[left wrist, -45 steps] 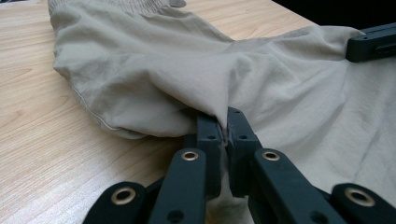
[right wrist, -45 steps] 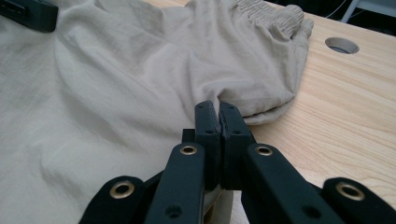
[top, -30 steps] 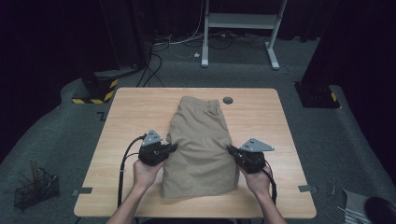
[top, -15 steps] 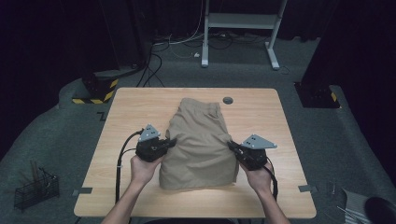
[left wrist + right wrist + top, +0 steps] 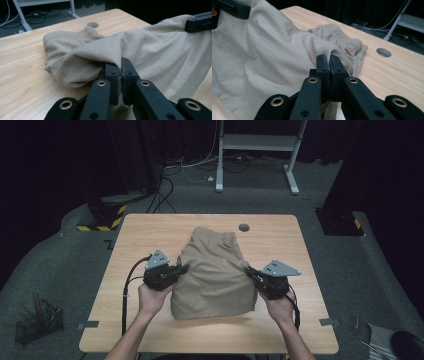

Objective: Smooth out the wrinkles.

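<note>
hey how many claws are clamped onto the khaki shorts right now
2. The left claw grips the left edge of the shorts; the right claw grips the right edge, both lifting the cloth off the table.

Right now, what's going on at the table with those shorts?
A person holds a gripper in each hand and is folding a pair of khaki shorts on the wooden table. The left gripper is shut on the fabric at one side edge, the right gripper on the opposite edge. The middle of the shorts is lifted off the table between them, while the waistband end lies flat on it.
</note>
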`<control>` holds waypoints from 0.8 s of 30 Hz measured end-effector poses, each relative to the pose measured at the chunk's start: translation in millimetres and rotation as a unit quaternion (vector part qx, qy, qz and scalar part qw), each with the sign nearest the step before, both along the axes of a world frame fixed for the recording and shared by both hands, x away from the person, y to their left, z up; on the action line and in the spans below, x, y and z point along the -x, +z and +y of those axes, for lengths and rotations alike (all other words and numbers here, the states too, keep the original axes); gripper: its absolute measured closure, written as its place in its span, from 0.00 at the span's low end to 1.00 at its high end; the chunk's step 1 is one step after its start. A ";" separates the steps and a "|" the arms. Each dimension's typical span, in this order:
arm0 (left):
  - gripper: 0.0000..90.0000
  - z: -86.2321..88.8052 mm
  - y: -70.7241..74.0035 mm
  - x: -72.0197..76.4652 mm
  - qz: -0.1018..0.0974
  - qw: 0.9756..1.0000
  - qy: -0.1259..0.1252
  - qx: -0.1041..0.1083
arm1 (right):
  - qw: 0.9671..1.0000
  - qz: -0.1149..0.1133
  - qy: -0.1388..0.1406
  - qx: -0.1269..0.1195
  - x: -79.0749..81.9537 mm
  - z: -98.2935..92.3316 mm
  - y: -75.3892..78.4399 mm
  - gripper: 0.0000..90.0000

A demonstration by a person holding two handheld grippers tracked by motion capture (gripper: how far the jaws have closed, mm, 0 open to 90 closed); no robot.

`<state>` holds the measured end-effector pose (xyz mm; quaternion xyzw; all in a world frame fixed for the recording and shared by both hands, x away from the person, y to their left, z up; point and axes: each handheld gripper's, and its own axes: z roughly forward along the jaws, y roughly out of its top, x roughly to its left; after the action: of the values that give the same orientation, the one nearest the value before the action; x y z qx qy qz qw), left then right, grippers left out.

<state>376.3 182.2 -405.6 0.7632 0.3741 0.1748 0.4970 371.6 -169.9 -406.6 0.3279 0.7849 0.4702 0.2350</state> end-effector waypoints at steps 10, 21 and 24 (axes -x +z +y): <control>0.96 1.9 14.0 -5.2 -0.013 1.000 0.005 0.003 | 1.000 -0.014 0.003 -0.003 -4.2 1.2 13.7 0.98; 0.96 0.3 37.1 -34.0 -0.026 1.000 0.014 0.009 | 0.999 -0.032 -0.008 -0.021 -28.9 0.6 30.1 0.98; 0.96 -3.3 45.6 -35.8 -0.035 0.999 0.017 0.007 | 0.999 -0.036 -0.018 -0.030 -39.1 -1.0 35.9 0.98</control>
<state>412.1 178.9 -360.1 0.7467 0.3706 0.2066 0.5123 410.7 -170.9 -370.8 0.3319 0.7553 0.5011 0.2613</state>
